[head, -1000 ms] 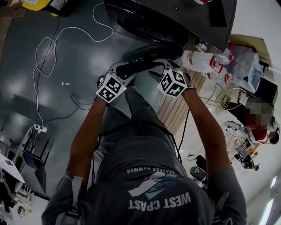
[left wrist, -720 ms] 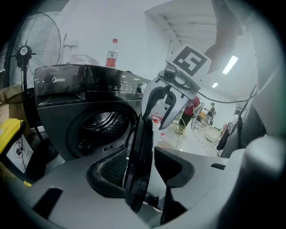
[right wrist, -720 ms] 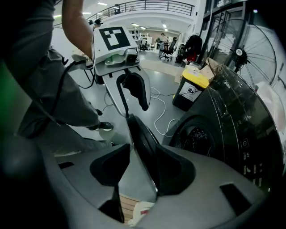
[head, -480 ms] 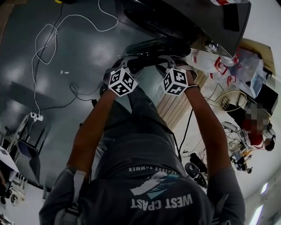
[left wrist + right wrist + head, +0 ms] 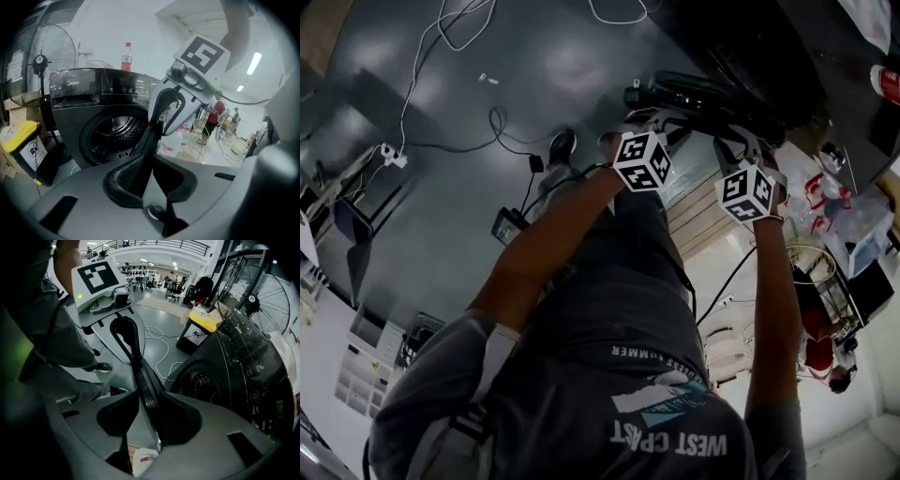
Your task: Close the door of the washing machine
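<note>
We see one washing machine (image 5: 79,108) at far left, its one door (image 5: 151,133) swung open, upright and edge-on toward us, where the left gripper (image 5: 151,176), its fingers (image 5: 124,180) just closed, pinches the rim, and the right gripper (image 5: 145,420), its fingers (image 5: 115,416) just narrowing, keeps them spread astride it.
</note>
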